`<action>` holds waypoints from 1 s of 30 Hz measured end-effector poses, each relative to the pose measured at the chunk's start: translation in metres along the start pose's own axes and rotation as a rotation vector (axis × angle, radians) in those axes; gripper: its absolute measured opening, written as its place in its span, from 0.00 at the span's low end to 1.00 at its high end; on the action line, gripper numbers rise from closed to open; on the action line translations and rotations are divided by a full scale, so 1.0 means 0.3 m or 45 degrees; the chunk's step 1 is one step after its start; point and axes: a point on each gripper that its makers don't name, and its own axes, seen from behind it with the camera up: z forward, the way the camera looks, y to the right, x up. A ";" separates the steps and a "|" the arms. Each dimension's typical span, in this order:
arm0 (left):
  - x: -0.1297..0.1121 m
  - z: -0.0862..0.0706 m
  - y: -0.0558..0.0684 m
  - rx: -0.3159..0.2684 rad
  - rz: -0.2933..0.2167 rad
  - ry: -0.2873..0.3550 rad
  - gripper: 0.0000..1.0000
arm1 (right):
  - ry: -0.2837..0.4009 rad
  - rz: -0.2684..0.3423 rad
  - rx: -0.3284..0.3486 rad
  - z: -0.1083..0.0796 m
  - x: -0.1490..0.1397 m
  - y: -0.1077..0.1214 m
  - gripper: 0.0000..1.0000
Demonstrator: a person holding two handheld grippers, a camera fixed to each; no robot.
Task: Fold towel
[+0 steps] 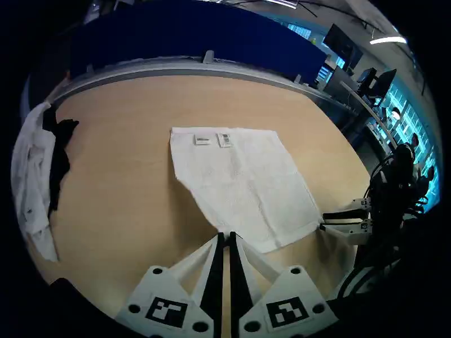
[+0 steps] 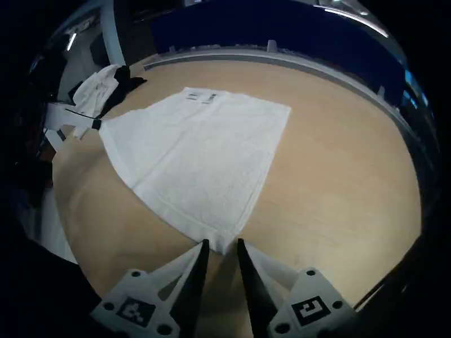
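– Logging the left gripper (image 1: pixel 226 234) first. From my desk I read its jaws as nearly closed, with only a sliver of gap, pinching one near corner of the towel (image 1: pixel 242 180).
– Towel position?
– It's white and spread flat on the tabletop (image 1: pixel 124 169), roughly central, with two small labels (image 1: pixel 224 139) by its far edge. In the right gripper view, the corner at the left gripper comes out to a point.
– And the right gripper (image 2: pixel 222 243)?
– Jaws partly apart. The other near corner lies between the tips, and I can't tell whether they press on it.
– Anything else on the surface?
– A heap of white cloth (image 1: pixel 31 169) with a black cloth (image 1: pixel 59 149) lying against it, at the tabletop's edge and well apart from the towel. A blue partition (image 1: pixel 186 34) runs along the far side. There are monitors (image 1: pixel 361 62) off to the right in the left gripper view.
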 end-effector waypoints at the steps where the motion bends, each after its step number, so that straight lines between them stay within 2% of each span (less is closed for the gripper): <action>1: -0.003 0.001 0.001 0.000 0.001 -0.001 0.07 | 0.000 -0.003 -0.004 -0.001 -0.001 0.001 0.31; 4: -0.010 0.003 0.004 -0.001 0.002 -0.006 0.07 | -0.001 -0.009 -0.013 -0.004 -0.005 0.008 0.22; 6: -0.014 0.005 0.004 -0.001 0.001 -0.008 0.07 | -0.002 -0.006 -0.018 -0.007 -0.003 0.015 0.12; 8: -0.017 0.007 0.002 0.000 0.001 -0.009 0.07 | -0.003 0.003 -0.021 -0.013 0.003 0.024 0.09; 17: -0.028 0.009 0.003 0.000 -0.011 -0.012 0.07 | 0.036 -0.005 -0.042 -0.065 0.067 0.075 0.07; 23: -0.002 -0.014 0.024 -0.017 -0.023 0.003 0.07 | 0.105 -0.023 -0.013 -0.147 0.185 0.082 0.07; 30: 0.023 -0.065 0.033 -0.034 -0.056 0.013 0.07 | 0.170 -0.034 0.006 -0.251 0.293 0.090 0.06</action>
